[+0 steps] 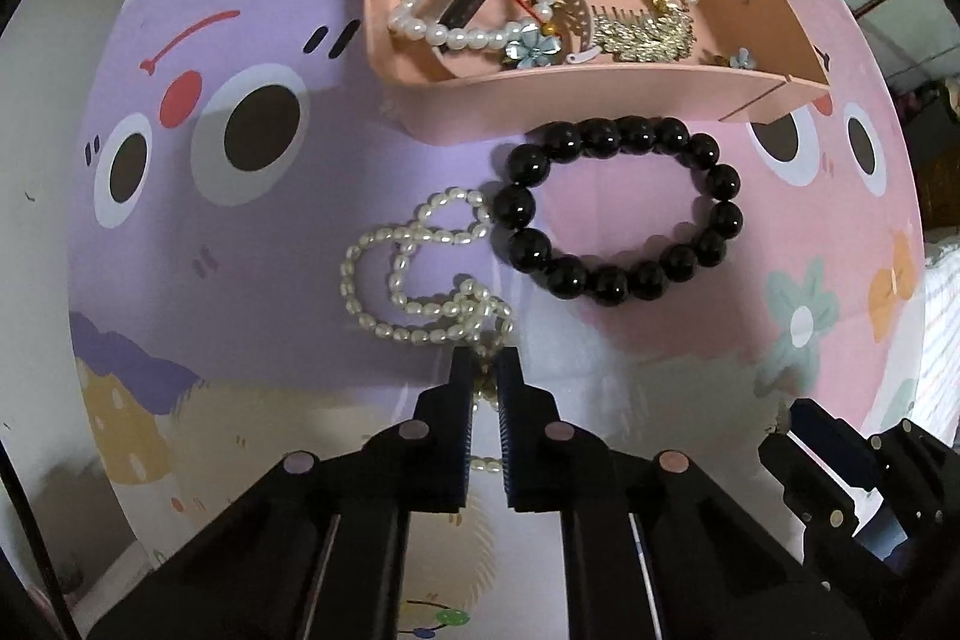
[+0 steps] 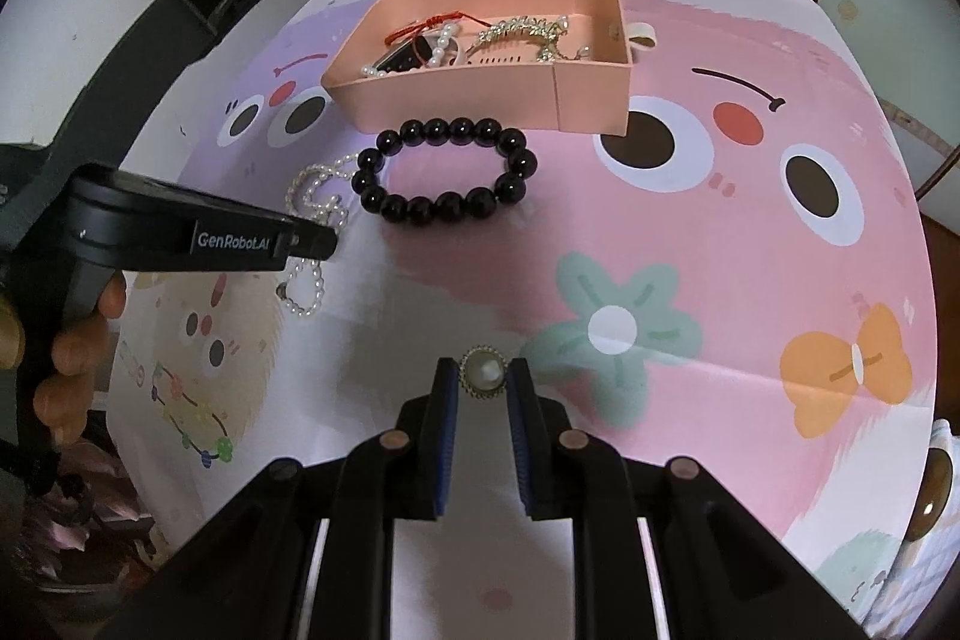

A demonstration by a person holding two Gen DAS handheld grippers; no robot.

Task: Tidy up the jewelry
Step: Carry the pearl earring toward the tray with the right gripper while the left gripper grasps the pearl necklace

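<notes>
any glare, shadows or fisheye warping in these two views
Left wrist view: the pink tray bows into a curve from fisheye, a soft sheen lies on the mat, and the black bead bracelet shows highlights. Right wrist view: dark vignette corners, with a soft shadow beside the gripper.

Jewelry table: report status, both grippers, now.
Left gripper shut on pearl necklace. Right gripper shut on round brooch. Black bead bracelet lies before pink tray, in necklace's path.
</notes>
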